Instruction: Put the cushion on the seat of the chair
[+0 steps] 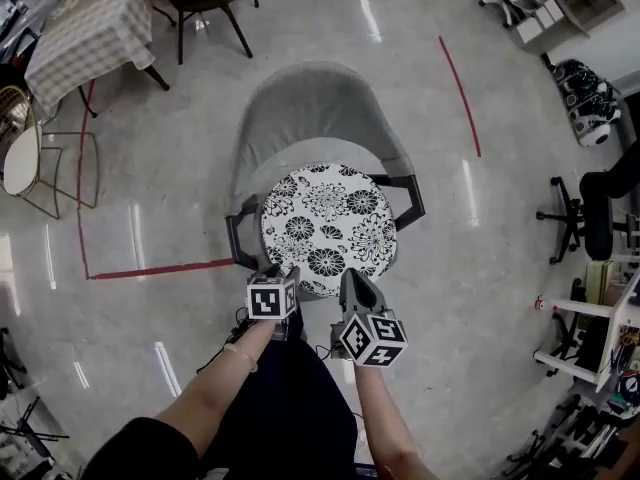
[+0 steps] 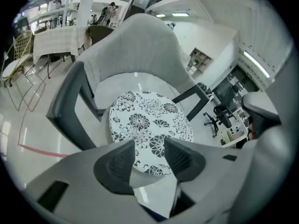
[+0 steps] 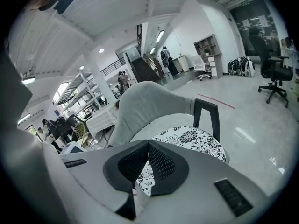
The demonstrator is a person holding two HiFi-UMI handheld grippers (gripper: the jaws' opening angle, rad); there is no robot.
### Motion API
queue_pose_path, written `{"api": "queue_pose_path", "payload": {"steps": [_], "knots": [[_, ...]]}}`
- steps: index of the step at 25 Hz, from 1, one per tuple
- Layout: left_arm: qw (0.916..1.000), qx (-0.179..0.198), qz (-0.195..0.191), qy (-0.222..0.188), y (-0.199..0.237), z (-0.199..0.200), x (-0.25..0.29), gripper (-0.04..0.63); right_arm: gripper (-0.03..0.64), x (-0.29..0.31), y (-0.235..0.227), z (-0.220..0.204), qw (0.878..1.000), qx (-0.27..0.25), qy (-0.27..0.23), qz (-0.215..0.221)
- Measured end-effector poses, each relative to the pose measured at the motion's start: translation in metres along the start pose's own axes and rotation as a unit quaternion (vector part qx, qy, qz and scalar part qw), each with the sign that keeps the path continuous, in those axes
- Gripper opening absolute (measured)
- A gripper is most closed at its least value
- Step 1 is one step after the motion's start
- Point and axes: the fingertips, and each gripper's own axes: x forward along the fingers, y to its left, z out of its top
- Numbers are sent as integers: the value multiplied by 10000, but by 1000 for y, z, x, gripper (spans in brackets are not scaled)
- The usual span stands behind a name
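The cushion, round with a black-and-white flower print, lies flat on the seat of the grey chair. It sits toward the front. Its near rim reaches about to the seat's front edge, and a crescent of bare grey seat shows between its far rim and the backrest. Its left rim is just beside the black left arm, and its right rim is near the right arm.

Both grippers hang at the chair's front edge, side by side and close together. The left gripper has its fingers spread. Nothing is between them, and the cushion's near rim shows beyond the gap, apart from the pads. The right gripper has its fingers pressed together at the tips, with nothing seen nipped there. The print shows through the wedge-shaped gap behind the tips, so they sit over the cushion's near rim. I cannot tell whether they touch it.

Glossy floor lies open on both sides of the chair and behind it. A red tape line runs up to the left arm, and another red line slants past well to the right. A surface under a checked cloth, a wire chair and an office chair all stand well apart from it.
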Motion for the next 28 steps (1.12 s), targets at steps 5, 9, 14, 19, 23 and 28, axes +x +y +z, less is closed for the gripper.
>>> {"api": "queue_pose_path", "payload": {"steps": [5,9,14,19,23,28], "knots": [[9978,80,-337,-573,-24,37,-30,130,5,-10,1,11,9998,60,-203,-46],[9932,248,-570,-986,-49,61,-55,52,5,-21,6,24,9991,90,-409,-12],[9840,377,-1239,-1222,-85,73,-90,17,5,-42,18,47,9963,119,-853,48],[9648,702,-1978,-1583,-125,87,-140,15,5,-68,34,78,9898,-55,-1416,163],[9411,1290,-2424,-1970,-155,104,-180,15,5,-86,54,97,9838,-209,-1713,475],[9061,1931,-2694,-2630,-189,121,-225,15,3,-111,67,118,9743,-419,-2160,489]]}}
